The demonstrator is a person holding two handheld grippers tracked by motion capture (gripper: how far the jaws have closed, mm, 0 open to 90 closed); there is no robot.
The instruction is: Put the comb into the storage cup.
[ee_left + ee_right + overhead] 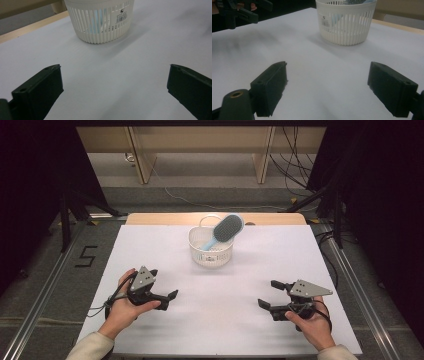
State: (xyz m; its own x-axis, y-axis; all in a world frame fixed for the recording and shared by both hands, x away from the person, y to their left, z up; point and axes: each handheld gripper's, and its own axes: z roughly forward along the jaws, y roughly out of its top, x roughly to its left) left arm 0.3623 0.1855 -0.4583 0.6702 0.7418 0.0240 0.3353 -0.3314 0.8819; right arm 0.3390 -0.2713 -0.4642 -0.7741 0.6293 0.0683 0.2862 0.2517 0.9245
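Hairbrush (226, 230) propped in basket (198, 251) — probably handle-down, both hand-held grippers (162, 297) (272, 294) agape, clear table (220, 295) between

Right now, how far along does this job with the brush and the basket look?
The hairbrush already stands handle-down in the white basket, its head leaning over the rim, so the placing looks done. Nothing is in hand: the left hand-held gripper and the right hand-held gripper both sit open on the white table, apart from the basket. Little seems left.
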